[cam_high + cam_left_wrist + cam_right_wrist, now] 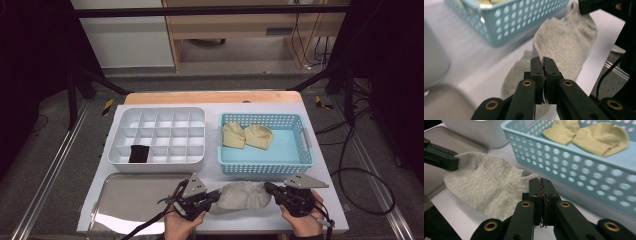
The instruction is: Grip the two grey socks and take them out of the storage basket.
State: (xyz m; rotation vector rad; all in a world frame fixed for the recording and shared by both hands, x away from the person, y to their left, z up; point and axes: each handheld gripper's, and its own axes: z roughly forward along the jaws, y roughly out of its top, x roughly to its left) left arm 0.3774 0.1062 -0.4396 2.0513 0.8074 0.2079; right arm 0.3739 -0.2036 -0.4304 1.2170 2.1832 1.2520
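A white table seen from above. Near its front edge, a pale grey knitted ankle sock hangs stretched between 2 hand-held black grippers. The left gripper has its jaws clamped together on the sock's left end; from that gripper's own camera the cloth disappears between the closed pads. The right gripper has its jaws pressed shut on the sock's opposite end, the knitted edge pinched at the tips. The sock's long axis runs left to right, parallel to the table's front edge, with each hand at 1 end, so neither is nearer.

Just behind the sock, toward the table's right side, stands a light blue perforated plastic basket holding 2 pale yellow socks. At the left rear sits a white plastic divided organiser tray with 1 dark folded item in a front compartment. A shiny metal tray lies at the front left corner, beside the left gripper. The next move probably turns on bringing the sock's 2 ends together.
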